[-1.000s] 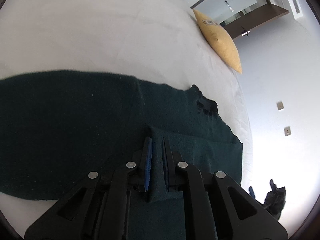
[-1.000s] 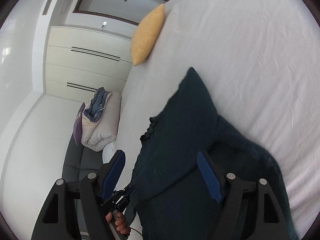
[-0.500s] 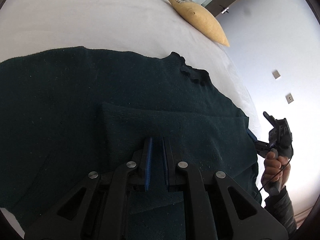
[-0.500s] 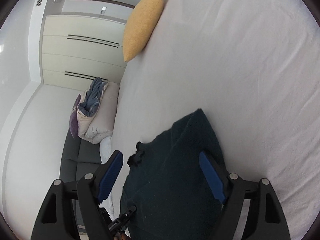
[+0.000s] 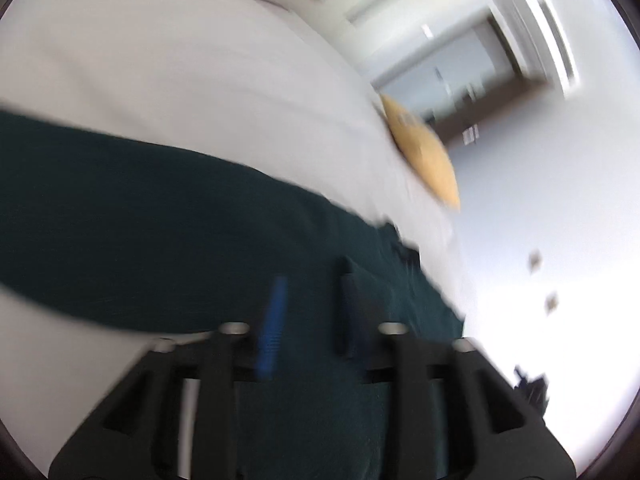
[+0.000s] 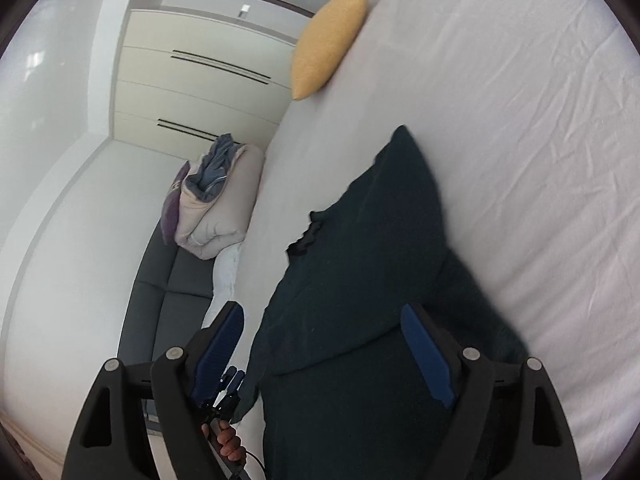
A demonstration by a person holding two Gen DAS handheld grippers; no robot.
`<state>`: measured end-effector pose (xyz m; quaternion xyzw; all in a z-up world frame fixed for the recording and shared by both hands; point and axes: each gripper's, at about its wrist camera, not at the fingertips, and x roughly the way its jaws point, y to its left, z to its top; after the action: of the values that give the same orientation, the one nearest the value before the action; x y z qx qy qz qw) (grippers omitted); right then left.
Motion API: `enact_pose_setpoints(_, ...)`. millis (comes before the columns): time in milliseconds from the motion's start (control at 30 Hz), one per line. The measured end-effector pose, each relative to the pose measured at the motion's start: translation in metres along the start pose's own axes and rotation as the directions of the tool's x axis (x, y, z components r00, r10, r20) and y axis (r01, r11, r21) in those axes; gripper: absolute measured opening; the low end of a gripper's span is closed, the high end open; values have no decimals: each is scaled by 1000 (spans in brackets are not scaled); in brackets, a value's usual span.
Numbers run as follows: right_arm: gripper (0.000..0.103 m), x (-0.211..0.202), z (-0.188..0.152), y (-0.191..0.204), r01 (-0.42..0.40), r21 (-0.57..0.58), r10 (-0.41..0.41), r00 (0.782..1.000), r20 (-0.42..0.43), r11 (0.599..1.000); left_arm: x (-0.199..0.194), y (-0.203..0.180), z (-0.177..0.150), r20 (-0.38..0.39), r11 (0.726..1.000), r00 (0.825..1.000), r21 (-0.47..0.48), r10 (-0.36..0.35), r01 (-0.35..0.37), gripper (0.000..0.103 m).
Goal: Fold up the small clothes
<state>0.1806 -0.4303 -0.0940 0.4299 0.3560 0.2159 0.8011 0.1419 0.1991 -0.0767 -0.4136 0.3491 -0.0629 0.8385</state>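
Since the earlier frames the fold of cloth once pinched in the left gripper [image 5: 310, 320] has been let go, and the jaws, clenched a second ago, are now parting. In the left wrist view, which is blurred by motion, the dark green knitted garment [image 5: 160, 232] is seen spread across the white bed sheet [image 5: 180, 72]. A folded layer of the garment lies below and between the blue-padded fingers [image 5: 274, 328], but whether the pads touch it cannot be told through the blur. A mustard-yellow cushion [image 5: 424, 160] is seen at the far edge of the sheet, beyond the garment.

In the right wrist view the right gripper [image 6: 324, 356] is seen with its jaws spread wide and widening further, nothing being gripped; the garment [image 6: 360, 280] lies beneath and between the blue pads, folded over on itself, with its scalloped edge towards the side of the sheet [image 6: 520, 100]. The cushion [image 6: 330, 42] rests at the far corner of the sheet. Off the sheet, a bundle of pale folded bedding [image 6: 216, 204] is stacked on a dark grey sofa [image 6: 168, 296]. A hand [image 6: 228, 442] holding the other gripper is glimpsed near the garment's near edge.
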Motion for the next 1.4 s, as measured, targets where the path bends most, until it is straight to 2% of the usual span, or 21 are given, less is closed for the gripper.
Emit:
enact_pose_setpoints(33, 84, 2, -10, 7, -16, -8, 16, 1000, -11, 1000, -24, 22, 2, 61, 997, 998, -75, 7, -2, 92)
enact_pose_setpoints(67, 84, 5, -20, 14, -30, -15, 29, 999, -29, 999, -55, 50, 2, 145, 985, 989, -174, 34, -9, 96)
enact_pose_setpoints(133, 84, 14, -37, 27, -43, -31, 41, 997, -62, 999, -92, 89, 3, 213, 955, 975, -296, 68, -2, 96)
enact_pose_setpoints(233, 84, 35, -59, 42, -54, -30, 50, 993, -110, 998, -137, 144, 4, 281, 895, 956, -443, 84, 52, 96)
enact_pose_setpoints(367, 84, 58, -78, 58, -52, -31, 46, 987, -155, 998, -168, 194, 3, 368, 801, 928, -573, 64, 172, 96)
enact_pose_setpoints(433, 84, 67, -85, 64, -51, -35, 44, 984, -174, 998, -173, 208, 8, 381, 783, 922, -592, 66, 189, 96)
enact_pose_setpoints(567, 84, 78, -96, 71, -44, -39, 36, 980, -195, 998, -157, 208, 23, 365, 773, 928, -610, 77, 176, 94)
enact_pose_setpoints(600, 84, 79, -98, 72, -42, -39, 34, 980, -195, 998, -153, 208, 26, 373, 768, 925, -614, 77, 183, 86)
enact_pose_setpoints(633, 84, 80, -100, 72, -42, -41, 34, 980, -197, 998, -150, 206, 24, 370, 758, 925, -625, 80, 184, 68)
enact_pose_setpoints(667, 84, 80, -102, 73, -39, -44, 30, 980, -198, 998, -145, 211, 24, 366, 742, 927, -643, 80, 189, 57)
enact_pose_setpoints(700, 84, 79, -104, 73, -35, -48, 25, 980, -197, 998, -135, 217, 23, 362, 731, 929, -654, 76, 195, 35)
enact_pose_setpoints(733, 84, 78, -104, 73, -34, -51, 23, 980, -196, 998, -129, 221, 23, 351, 724, 933, -662, 74, 192, 26)
enact_pose_setpoints(767, 84, 78, -105, 72, -35, -53, 24, 981, -195, 998, -124, 225, 21, 343, 723, 936, -666, 77, 185, 23)
enact_pose_setpoints(833, 84, 76, -104, 70, -30, -54, 19, 983, -184, 998, -120, 234, 20, 340, 735, 937, -656, 86, 170, 15)
enact_pose_setpoints(933, 84, 74, -103, 63, -24, -38, 17, 985, -170, 999, -118, 230, 25, 342, 767, 932, -628, 118, 134, 9)
enact_pose_setpoints(1100, 83, 70, -100, 58, -31, -43, 24, 987, -158, 999, -134, 161, 47, 363, 872, 919, -488, 153, 47, 7)
enact_pose_setpoints(1133, 83, 69, -100, 56, -34, -43, 27, 987, -157, 998, -133, 138, 54, 369, 903, 917, -428, 154, 21, 7)
enact_pose_setpoints(1200, 83, 67, -98, 54, -35, -46, 28, 988, -150, 998, -129, 95, 60, 365, 948, 919, -317, 149, -27, 7)
enact_pose_setpoints(1267, 83, 65, -94, 51, -43, -41, 37, 989, -142, 998, -106, 28, 61, 329, 990, 938, -119, 112, -77, 7)
enact_pose_setpoints(1333, 83, 63, -90, 48, -54, -29, 50, 990, -132, 998, -81, -28, 47, 277, 994, 957, 44, 87, -103, 6)
enact_pose_setpoints(1400, 83, 63, -85, 46, -61, -21, 58, 991, -121, 998, -39, -88, 15, 188, 965, 980, 238, 66, -111, 4)
